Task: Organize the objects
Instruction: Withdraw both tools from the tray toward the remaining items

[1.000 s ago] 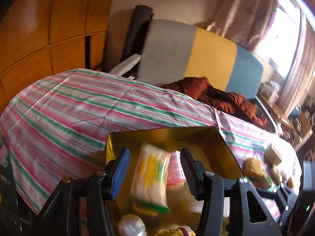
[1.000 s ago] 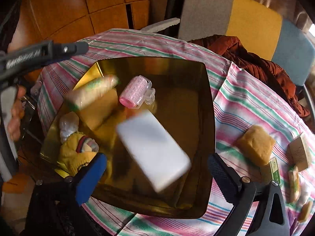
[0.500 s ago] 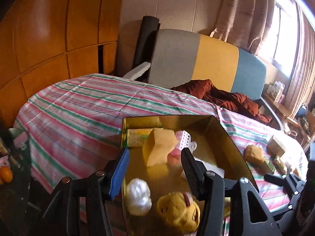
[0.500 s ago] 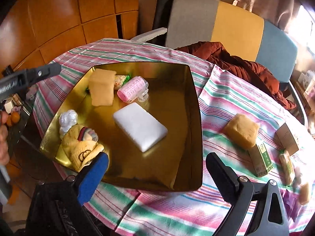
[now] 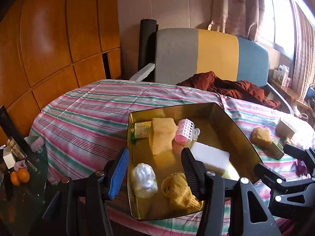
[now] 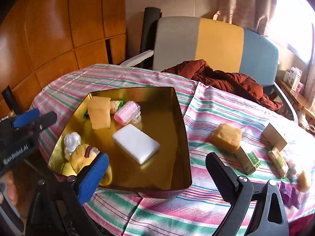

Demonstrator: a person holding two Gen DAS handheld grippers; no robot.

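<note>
A gold tray (image 6: 177, 106) (image 5: 242, 135) sits on the striped table. In it lie a white block (image 6: 135, 143) (image 5: 211, 157), a tan sponge (image 6: 99, 115) (image 5: 162, 135), a pink hair roller (image 6: 126, 112) (image 5: 185, 130), a green-yellow packet (image 5: 141, 130), a clear plastic wad (image 6: 71, 140) (image 5: 144, 180) and a yellow knit toy (image 6: 83, 156) (image 5: 177, 190). My left gripper (image 5: 153, 172) is open and empty above the tray's near left side. My right gripper (image 6: 155, 174) is open and empty above the tray's front edge.
On the cloth right of the tray lie a second tan sponge (image 6: 226, 136), a green box (image 6: 248, 160), a cardboard box (image 6: 275, 135) and a wrapped bar (image 6: 277, 162). A chair (image 6: 216, 45) with a rust jacket (image 6: 220, 78) stands behind. Oranges (image 5: 19, 176) lie at the left.
The white block and the tan sponge dropped into the tray and now lie still. Both grippers have pulled back and up, so the view has widened.
</note>
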